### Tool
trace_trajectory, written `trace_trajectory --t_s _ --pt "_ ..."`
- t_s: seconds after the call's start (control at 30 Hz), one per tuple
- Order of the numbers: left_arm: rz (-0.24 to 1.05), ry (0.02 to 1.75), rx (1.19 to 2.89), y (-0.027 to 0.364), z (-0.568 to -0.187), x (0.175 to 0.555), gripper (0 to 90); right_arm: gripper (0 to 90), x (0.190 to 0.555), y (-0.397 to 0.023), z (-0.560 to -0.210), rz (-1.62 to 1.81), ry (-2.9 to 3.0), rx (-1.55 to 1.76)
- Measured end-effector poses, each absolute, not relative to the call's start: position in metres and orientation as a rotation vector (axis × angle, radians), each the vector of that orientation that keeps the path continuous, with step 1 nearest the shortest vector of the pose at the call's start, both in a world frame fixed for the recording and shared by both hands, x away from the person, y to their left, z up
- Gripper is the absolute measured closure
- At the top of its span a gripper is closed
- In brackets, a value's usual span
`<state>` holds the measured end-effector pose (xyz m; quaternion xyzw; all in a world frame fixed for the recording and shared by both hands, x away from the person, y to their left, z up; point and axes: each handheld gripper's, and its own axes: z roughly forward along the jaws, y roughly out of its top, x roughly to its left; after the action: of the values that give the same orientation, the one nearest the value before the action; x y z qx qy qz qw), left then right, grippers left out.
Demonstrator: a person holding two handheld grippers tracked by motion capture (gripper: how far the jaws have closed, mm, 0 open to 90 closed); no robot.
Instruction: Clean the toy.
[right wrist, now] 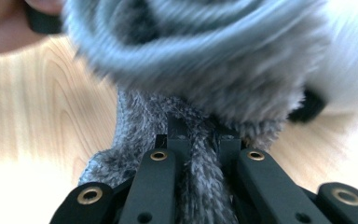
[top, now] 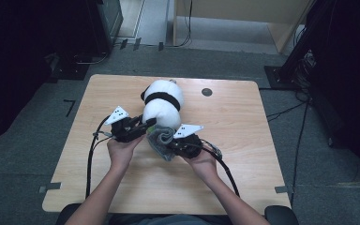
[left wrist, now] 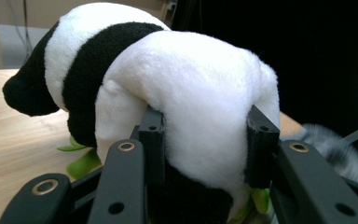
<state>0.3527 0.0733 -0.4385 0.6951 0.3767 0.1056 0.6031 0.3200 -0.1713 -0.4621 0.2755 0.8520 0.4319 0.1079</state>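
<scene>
On the tabletop [top: 122, 93], near its middle and a little toward the person:

Item one: plush panda [top: 163, 108], white with a black band round the body, lying with its rear end toward the person. Green patches show beneath it in the left gripper view, possibly a leaf or foot trim; too little shows to tell.

Item two: left hand-held gripper [top: 143, 126], its jaws pinching the panda's white hindquarters [left wrist: 205, 116] from both sides. The grip seems meant to steady the toy, so the other hand can work at that same end.

Item three: grey fuzzy knit piece [top: 161, 139], bunched just beside the panda's rear. It looks like a small garment or sock with a rolled rim [right wrist: 191, 42]; which one I cannot tell.

Item four: right hand-held gripper [top: 177, 144], jaws pressed nearly together on a fold of the grey knit [right wrist: 200, 177]. Holding it by the edge would keep the opening facing the toy, likely for pulling it over the panda.

Containers: none proper. The knit piece is the nearest thing to one, and whether anything sits inside it cannot be made out.
</scene>
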Motion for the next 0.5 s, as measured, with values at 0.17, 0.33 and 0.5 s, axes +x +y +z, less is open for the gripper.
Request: trace_trajectory --t_s 0.17,0.33,0.5 --pt "0.23 0.863 1.604 0.074 -0.438 0.352 59.7 82.4 0.325 -0.176 -0.472 1.238 2.517 0.854" --pt "0.227 0.855 1.597 0.076 -0.437 0.352 59.6 82.3 0.332 -0.187 -0.476 1.219 2.507 0.913" --pt "0.225 0.862 1.608 0.079 -0.438 0.353 59.4 82.4 0.336 -0.199 -0.476 1.212 2.483 0.945"
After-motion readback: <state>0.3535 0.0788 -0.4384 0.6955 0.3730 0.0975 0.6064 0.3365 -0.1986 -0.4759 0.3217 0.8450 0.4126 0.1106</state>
